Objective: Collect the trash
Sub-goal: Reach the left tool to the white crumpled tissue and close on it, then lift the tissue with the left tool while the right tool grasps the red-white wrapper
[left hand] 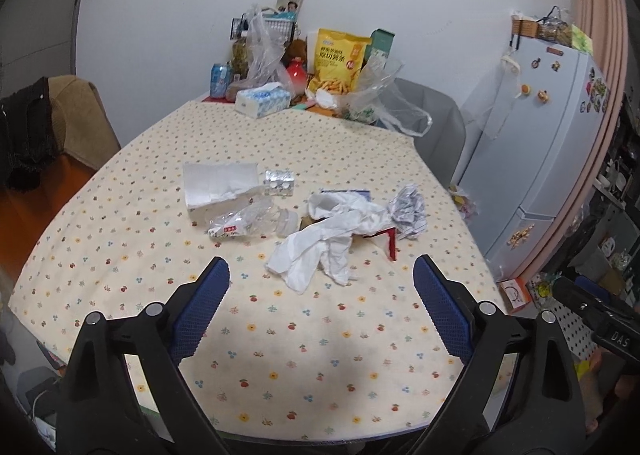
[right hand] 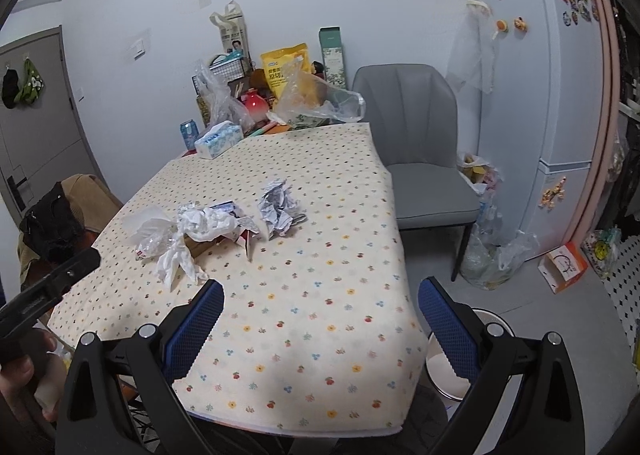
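While grippers gape: "DAS" on right gripper (left hand: 612,341).

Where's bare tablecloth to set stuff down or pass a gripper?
Free: the near stretch of the floral tablecloth between both open grippers and the crumpled white tissue; also the band between the flattened white carton and the blue-white tissue box. Crowded: the mid-table trash cluster and the far edge around the yellow snack bag.

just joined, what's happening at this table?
Trash pickup, not yet begun. Both the left gripper and right gripper hover open over the table, holding nothing. The litter lies mid-table: white tissue, crumpled paper ball, squashed plastic bottle, blister pack. A bin sits by the table's right side.
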`<state>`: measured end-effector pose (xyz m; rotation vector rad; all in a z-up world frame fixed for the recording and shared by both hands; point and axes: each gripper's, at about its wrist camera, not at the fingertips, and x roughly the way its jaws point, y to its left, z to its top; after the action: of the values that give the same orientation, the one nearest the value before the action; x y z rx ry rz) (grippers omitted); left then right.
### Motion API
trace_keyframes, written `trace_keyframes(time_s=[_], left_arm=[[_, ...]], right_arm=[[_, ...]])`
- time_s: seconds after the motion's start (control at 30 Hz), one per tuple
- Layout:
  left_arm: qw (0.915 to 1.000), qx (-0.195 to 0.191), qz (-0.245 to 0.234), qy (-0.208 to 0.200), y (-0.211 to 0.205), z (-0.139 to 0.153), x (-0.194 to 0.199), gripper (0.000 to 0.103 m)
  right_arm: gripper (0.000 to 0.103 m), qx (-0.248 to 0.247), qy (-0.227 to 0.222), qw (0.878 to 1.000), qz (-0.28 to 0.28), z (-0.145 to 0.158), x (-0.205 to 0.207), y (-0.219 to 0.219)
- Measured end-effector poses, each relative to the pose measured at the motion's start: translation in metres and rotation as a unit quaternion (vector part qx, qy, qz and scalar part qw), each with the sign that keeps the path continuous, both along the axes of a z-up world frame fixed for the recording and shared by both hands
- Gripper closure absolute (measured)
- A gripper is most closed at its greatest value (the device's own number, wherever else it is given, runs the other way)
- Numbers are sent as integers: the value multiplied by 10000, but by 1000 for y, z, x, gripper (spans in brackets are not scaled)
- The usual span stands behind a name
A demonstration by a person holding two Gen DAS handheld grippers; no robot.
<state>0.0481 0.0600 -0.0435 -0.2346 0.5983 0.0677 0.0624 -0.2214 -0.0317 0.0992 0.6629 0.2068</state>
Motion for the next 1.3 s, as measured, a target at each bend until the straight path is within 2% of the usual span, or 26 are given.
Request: trace_keyframes(time_s=[0.1,0.17,0.37,0.8,0.87,0.9,0.93,0.97,1.0,1.3], left_arm=[[9998,-91,36,200,7,-12,13,18],[9993,-156,41,336,11,-22,22,26],[9964,-318,-27,779,16,-48,50,44],[9909,-215,174,1315,20,-79,100,46],[9891,-419,107,1410,23,-85,106,69],[9881,-513,95,1445,24,-88,107,71],[9888,-481,126,1407,25,-88,107,79],[9889,-445,131,1411,25,-88,107,92],[9887,-443,127,1429,24,-88,107,95],[9933,-388,343,1035,43,-64,87,98]], right_arm=[[8,55,71,9999,137,-6,9,5],[9,63,110,9997,223,-11,13,7],[18,118,387,9982,432,-28,32,14],[41,346,890,9914,900,-52,71,29],[43,388,942,9902,959,-54,77,33],[43,387,964,9897,990,-55,81,37],[45,383,988,9891,1020,-56,84,40],[46,389,1006,9886,1050,-57,87,44],[48,393,1032,9879,1091,-58,91,48],[65,341,1304,9816,1355,-77,120,86]])
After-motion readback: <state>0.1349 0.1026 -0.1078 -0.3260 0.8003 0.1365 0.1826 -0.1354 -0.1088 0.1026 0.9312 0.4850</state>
